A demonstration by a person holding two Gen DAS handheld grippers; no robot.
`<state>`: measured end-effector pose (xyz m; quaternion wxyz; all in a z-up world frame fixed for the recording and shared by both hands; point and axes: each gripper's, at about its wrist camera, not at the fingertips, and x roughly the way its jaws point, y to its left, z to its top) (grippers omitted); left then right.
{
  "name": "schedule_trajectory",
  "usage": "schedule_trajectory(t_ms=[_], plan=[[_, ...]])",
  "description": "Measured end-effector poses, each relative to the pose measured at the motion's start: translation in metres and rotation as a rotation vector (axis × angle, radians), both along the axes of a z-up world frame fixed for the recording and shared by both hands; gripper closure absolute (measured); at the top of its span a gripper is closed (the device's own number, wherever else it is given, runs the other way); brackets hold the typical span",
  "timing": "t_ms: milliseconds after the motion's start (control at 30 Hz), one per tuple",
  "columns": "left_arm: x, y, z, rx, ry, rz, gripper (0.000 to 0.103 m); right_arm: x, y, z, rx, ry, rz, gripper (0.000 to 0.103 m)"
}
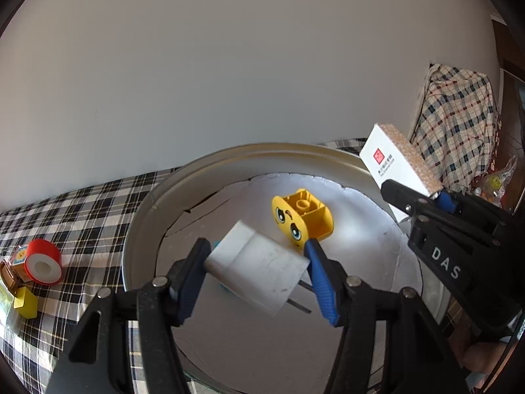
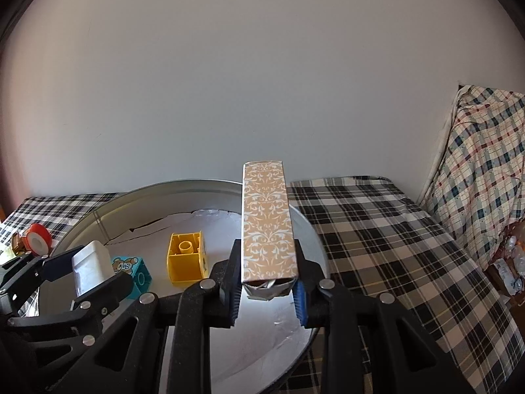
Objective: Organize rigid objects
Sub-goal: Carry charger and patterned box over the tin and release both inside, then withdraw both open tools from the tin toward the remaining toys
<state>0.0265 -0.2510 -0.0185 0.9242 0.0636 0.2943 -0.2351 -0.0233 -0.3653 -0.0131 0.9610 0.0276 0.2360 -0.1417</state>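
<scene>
Grippers (image 1: pixel 257 271) (image 2: pixel 267 290) angle downward over tin (image 2: pixel 98 216), each gripping something.

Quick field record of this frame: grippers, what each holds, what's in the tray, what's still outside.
left hand-held gripper: shut on white charger, over tray
right hand-held gripper: shut on patterned box, over tray's right rim
tray: round metal, white liner
in tray: yellow face block, teal bear block
outside, left on plaid cloth: red tape roll, small yellow block
</scene>
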Motion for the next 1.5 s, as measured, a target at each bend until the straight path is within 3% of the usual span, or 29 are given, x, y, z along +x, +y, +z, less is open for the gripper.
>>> schedule_trajectory(t_ms=[67, 100, 133, 233, 333, 467, 833, 1167, 1367, 1500], plan=[[0.0, 0.002, 0.0, -0.001, -0.003, 0.013, 0.042, 0.002, 0.0, -0.002, 0.028, 0.016, 0.018, 0.074], [-0.001, 0.002, 0.0, 0.0, -0.011, 0.019, 0.039, 0.004, -0.001, -0.003, 0.044, 0.026, 0.021, 0.066], [-0.003, 0.004, 0.001, 0.003, -0.023, 0.028, 0.033, 0.004, -0.002, -0.004, 0.056, 0.03, 0.022, 0.044], [-0.008, 0.008, 0.005, -0.013, -0.055, 0.035, 0.0, -0.005, -0.004, 0.001, 0.061, -0.029, -0.018, 0.022], [-0.014, 0.013, 0.009, -0.032, -0.102, 0.046, 0.0, -0.023, -0.006, 0.013, 0.04, -0.144, -0.068, 0.012], [-0.011, 0.013, 0.009, -0.023, -0.095, 0.049, 0.0, -0.034, -0.009, 0.018, 0.042, -0.222, -0.098, 0.011], [-0.011, 0.018, 0.008, -0.04, -0.073, 0.069, 0.0, -0.036, 0.002, 0.021, -0.035, -0.236, -0.11, 0.011], [-0.013, 0.019, 0.009, -0.034, -0.08, 0.075, 0.0, -0.04, 0.0, 0.022, -0.034, -0.266, -0.12, 0.011], [-0.023, 0.029, 0.015, -0.074, -0.152, 0.12, 0.0, -0.043, 0.004, 0.024, -0.07, -0.296, -0.102, 0.011], [-0.033, 0.035, 0.023, -0.067, -0.28, 0.169, 0.0, -0.048, 0.004, 0.026, -0.072, -0.323, -0.105, 0.011]])
